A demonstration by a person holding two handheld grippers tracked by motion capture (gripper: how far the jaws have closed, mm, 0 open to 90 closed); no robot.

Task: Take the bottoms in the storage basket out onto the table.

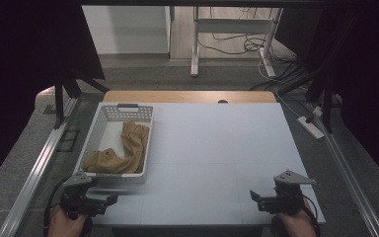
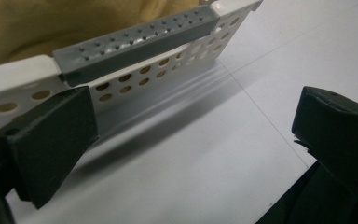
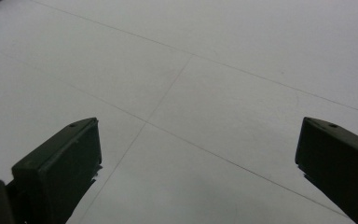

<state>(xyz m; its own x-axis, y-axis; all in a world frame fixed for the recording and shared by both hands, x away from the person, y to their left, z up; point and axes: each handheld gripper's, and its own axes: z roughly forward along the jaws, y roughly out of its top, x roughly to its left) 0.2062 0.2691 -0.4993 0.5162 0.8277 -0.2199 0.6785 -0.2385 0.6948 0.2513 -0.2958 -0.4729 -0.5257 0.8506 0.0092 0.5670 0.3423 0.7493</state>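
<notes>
A white perforated basket (image 1: 91,143) with grey handles sits at the table's left side, and a tan cloth (image 1: 128,148) lies crumpled inside it. My left gripper (image 1: 109,199) hovers open at the front left corner, just in front of the basket's near wall. In the left gripper view the basket wall (image 2: 168,70) and its grey handle (image 2: 140,42) stand close ahead, with tan cloth (image 2: 51,23) behind. My right gripper (image 1: 254,196) is open near the front right edge, with bare white table (image 3: 191,93) between its jaws.
The white tabletop (image 1: 217,148) stretches wide between the grippers. A wooden strip (image 1: 190,96) runs along the far edge. Metal rails flank both sides, and a power strip (image 1: 312,127) with cables lies on the floor at the right.
</notes>
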